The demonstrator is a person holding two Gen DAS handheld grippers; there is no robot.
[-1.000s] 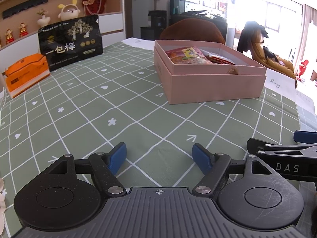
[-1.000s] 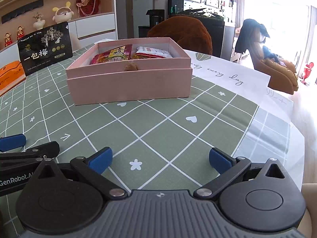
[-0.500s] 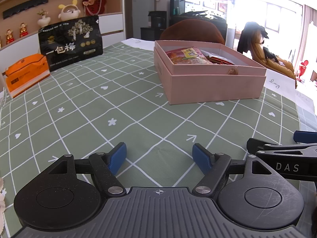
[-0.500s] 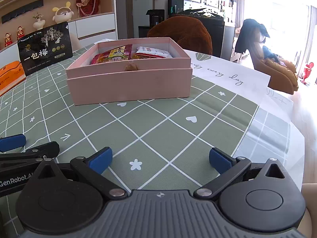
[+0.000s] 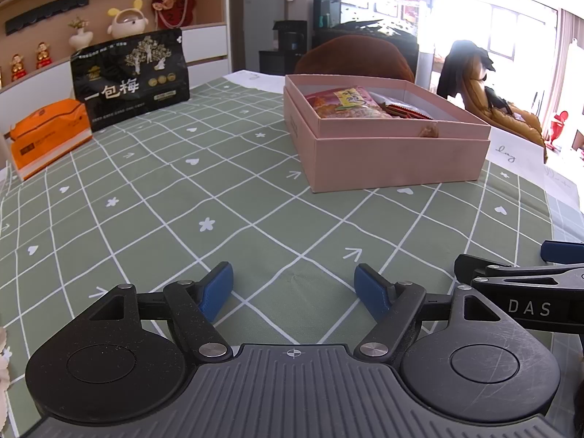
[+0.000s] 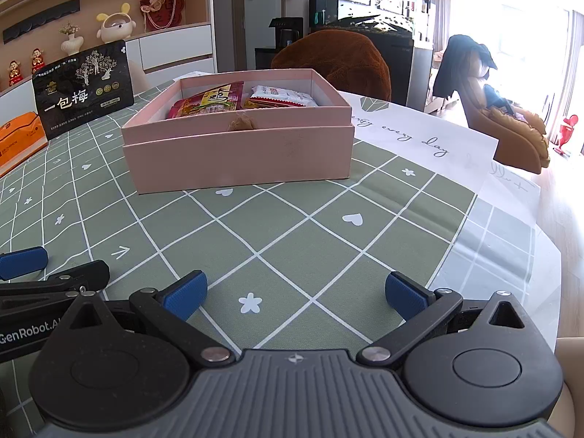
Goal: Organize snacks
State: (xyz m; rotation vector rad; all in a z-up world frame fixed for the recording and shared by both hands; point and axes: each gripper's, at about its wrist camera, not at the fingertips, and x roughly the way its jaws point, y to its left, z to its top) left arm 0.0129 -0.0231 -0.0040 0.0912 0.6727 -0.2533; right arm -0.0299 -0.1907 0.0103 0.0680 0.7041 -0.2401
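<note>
An open pink box (image 5: 394, 157) (image 6: 241, 153) stands on the green checked tablecloth and holds a red and yellow snack packet (image 5: 346, 104) (image 6: 210, 104) and a white and red packet (image 6: 279, 96). A small brown piece (image 6: 241, 123) hangs on its near rim. A black snack bag (image 5: 129, 78) (image 6: 82, 85) stands upright at the far left, with an orange packet (image 5: 47, 135) (image 6: 16, 140) beside it. My left gripper (image 5: 294, 292) is open and empty, low over the cloth. My right gripper (image 6: 294, 292) is open and empty, close beside the left one.
A white paper sheet with writing (image 6: 412, 135) lies right of the box near the table's right edge (image 6: 547, 255). A brown chair (image 6: 335, 62) stands behind the table. Shelves with figurines (image 5: 124, 23) are at the back left.
</note>
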